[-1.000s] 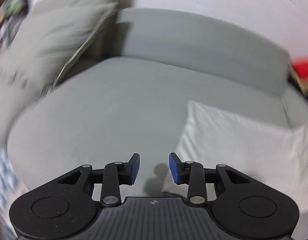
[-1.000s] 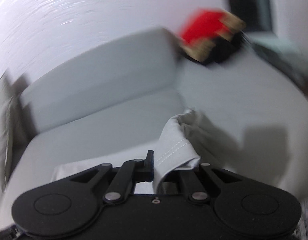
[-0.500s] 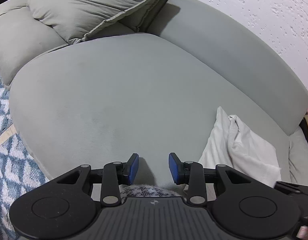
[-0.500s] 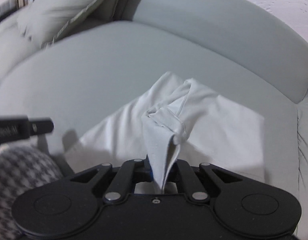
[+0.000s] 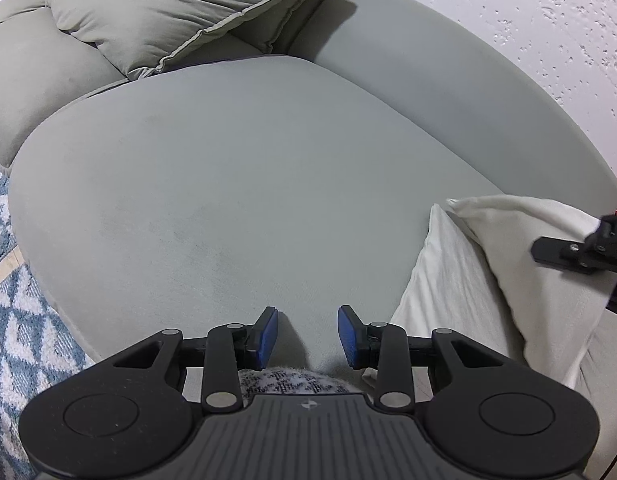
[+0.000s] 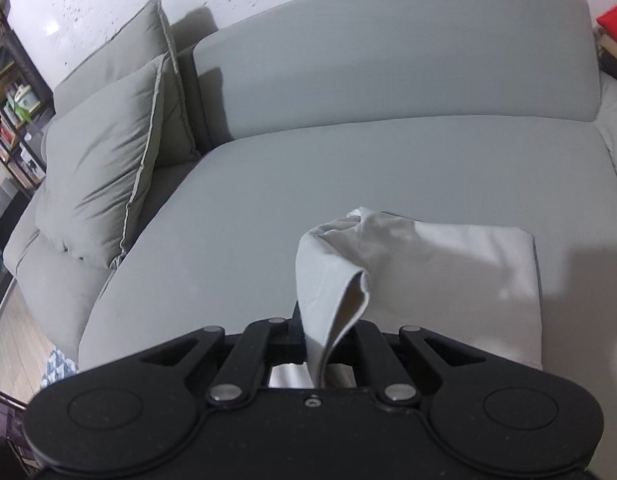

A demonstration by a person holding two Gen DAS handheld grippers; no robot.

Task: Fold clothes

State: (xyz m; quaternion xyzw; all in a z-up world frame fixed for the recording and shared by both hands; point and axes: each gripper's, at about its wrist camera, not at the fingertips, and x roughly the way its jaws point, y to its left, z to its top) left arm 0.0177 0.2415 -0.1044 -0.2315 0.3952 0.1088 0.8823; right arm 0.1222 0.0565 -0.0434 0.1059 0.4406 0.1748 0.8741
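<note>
The right gripper (image 6: 322, 344) is clamped on a hemmed edge of the white garment (image 6: 448, 264), which lies partly folded on the grey sofa seat (image 6: 268, 200). The left gripper (image 5: 304, 336) hangs partly open and empty beside it – so the fold could slump unpinned. No containers show.

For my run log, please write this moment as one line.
right gripper: shut on white cloth | left gripper: open, empty | surface: grey sofa
</note>
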